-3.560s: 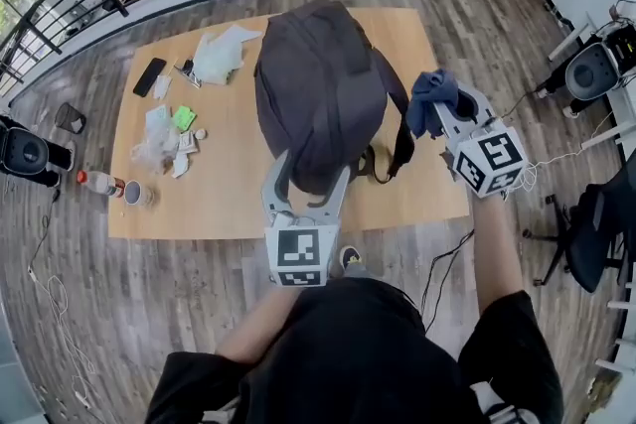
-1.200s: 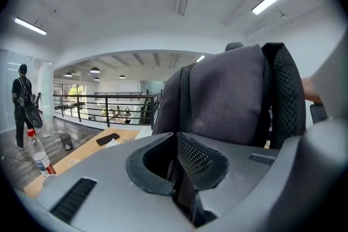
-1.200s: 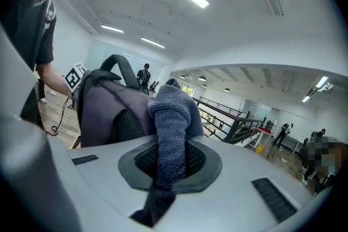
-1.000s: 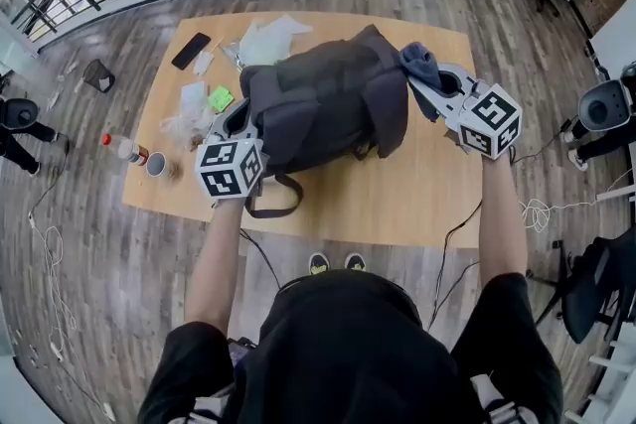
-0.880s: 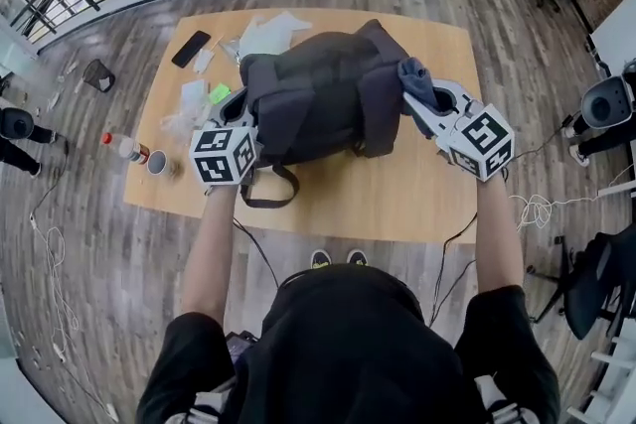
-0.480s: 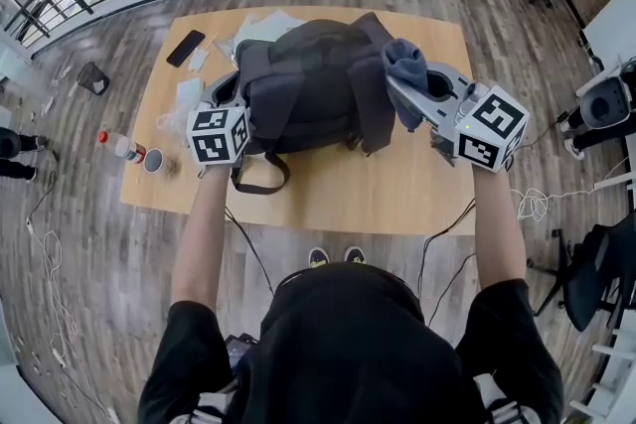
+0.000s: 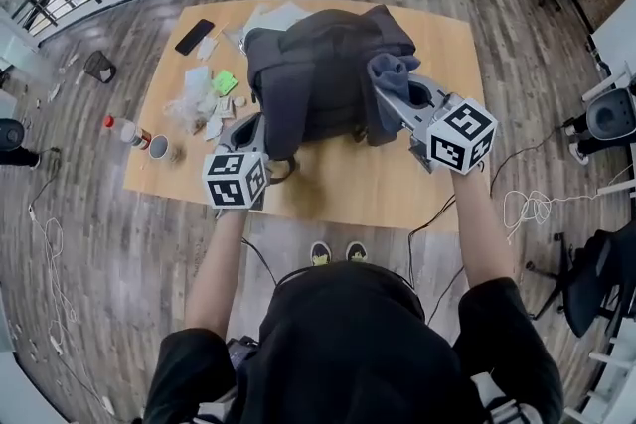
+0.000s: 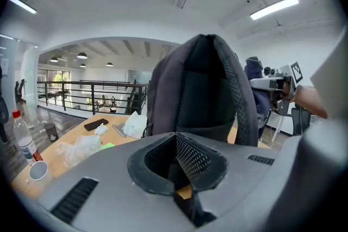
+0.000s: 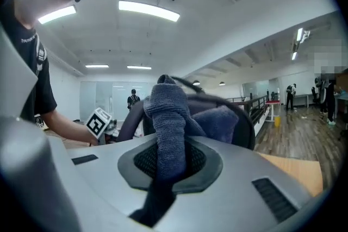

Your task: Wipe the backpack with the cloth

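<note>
Your left gripper is sitting lower in the head view than half a second ago, drawn back toward the near edge of the table. Your right gripper is lying further left, up against the backpack. The backpack is standing upright at the upper middle of the table. The left fingers are clamping shut on a dark strap of the backpack. The right fingers are gripping the blue cloth, which is resting against the backpack's right side. The only print showing is the black-and-white square markers on the cubes. The label on the red-capped bottle at the table's left edge is too small to read. A black phone is lying at the table's upper left.
</note>
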{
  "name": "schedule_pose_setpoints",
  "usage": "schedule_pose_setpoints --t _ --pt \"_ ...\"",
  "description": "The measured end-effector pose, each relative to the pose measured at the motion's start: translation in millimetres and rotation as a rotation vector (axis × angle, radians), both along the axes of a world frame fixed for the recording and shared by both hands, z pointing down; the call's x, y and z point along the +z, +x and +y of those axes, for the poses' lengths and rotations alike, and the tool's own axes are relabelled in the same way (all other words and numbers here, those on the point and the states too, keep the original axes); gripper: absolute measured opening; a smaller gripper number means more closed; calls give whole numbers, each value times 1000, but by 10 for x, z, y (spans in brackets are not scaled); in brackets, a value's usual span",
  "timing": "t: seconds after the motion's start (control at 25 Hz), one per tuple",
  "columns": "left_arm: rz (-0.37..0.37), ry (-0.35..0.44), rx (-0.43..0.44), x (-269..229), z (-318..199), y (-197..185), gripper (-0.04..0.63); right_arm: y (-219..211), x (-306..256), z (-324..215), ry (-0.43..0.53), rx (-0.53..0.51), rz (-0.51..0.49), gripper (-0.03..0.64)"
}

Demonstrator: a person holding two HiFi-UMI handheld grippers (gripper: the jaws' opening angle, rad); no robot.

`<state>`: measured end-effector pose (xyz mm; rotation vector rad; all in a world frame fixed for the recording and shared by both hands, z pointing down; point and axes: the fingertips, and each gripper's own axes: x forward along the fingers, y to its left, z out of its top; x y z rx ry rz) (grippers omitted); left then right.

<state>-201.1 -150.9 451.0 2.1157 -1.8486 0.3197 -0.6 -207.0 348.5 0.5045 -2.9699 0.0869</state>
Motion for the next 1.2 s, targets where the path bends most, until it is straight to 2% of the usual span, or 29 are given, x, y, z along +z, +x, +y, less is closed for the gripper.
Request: schedule_pose_setpoints --t 0.28,0.4,0.48,0.56,0.68,0.72,0.8,0.88,0.96,1.0,1.04,1.2 --pt "9 -165 68 705 314 403 18 149 1654 -91 -96 19 377 37" --pt "37 -222 64 962 467 542 18 125 1779 -36 -59 -18 464 37" --pt "39 -258 47 1107 570 563 18 37 1424 43 17 -63 437 37" --pt "34 -272 26 1179 642 536 18 -62 758 115 141 -84 353 37" --pt "23 -250 -2 1118 661 453 18 -128 -400 37 317 -22 197 37" --pt "22 -236 -21 1057 655 400 18 -142 -670 -43 369 14 178 37" --pt "39 -200 -77 891 646 271 18 -181 -873 -211 448 61 204 37" --pt "74 -157 -128 706 658 189 18 -182 -795 -266 433 72 181 37" --pt "105 -115 -150 533 672 173 18 -83 -659 -214 332 78 58 37" --pt "114 -96 -152 457 670 176 18 -24 -544 -171 276 75 19 37" --pt "118 -80 -153 394 666 178 18 21 -369 -125 235 67 19 37" --pt "123 -62 -154 324 648 192 18 86 677 -102 182 52 221 37"
